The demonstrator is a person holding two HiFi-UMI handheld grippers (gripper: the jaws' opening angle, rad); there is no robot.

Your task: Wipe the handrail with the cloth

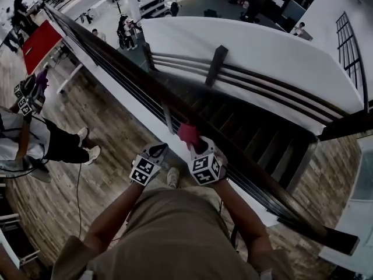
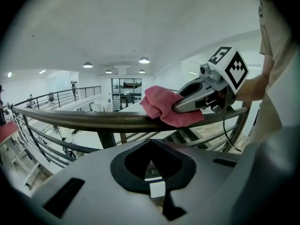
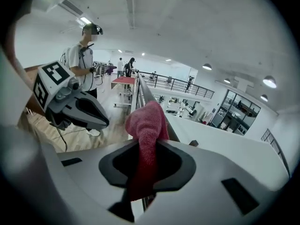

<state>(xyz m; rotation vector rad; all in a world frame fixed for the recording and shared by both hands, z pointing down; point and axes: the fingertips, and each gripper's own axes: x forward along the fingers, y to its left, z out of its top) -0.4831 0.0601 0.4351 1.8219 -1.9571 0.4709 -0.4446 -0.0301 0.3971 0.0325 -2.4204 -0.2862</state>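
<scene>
A dark handrail [image 1: 111, 56] runs on a slant from the upper left to the lower right of the head view, with thin bars under it and a staircase [image 1: 250, 134] dropping away on its far side. The pink cloth [image 1: 188, 133] lies bunched on top of the rail, draped over both of its edges. The right gripper [image 1: 194, 146] has its jaws closed on the cloth; in the right gripper view the cloth [image 3: 145, 125] rises from between them and folds onto the rail ahead. The left gripper [image 1: 157, 150] is held just beside the right one on the person's side of the rail, above the wooden floor [image 1: 105, 177] and clear of the cloth. Its jaws are drawn together to a point with nothing between them, as the right gripper view shows from the side [image 3: 103, 122]. In the left gripper view the rail [image 2: 93, 118] crosses level in front, with the cloth [image 2: 164, 108] pressed on it under the right gripper [image 2: 180, 106]. Another person [image 1: 35, 140] stands on the floor to the left, and a red table [image 1: 39, 42] sits farther back
</scene>
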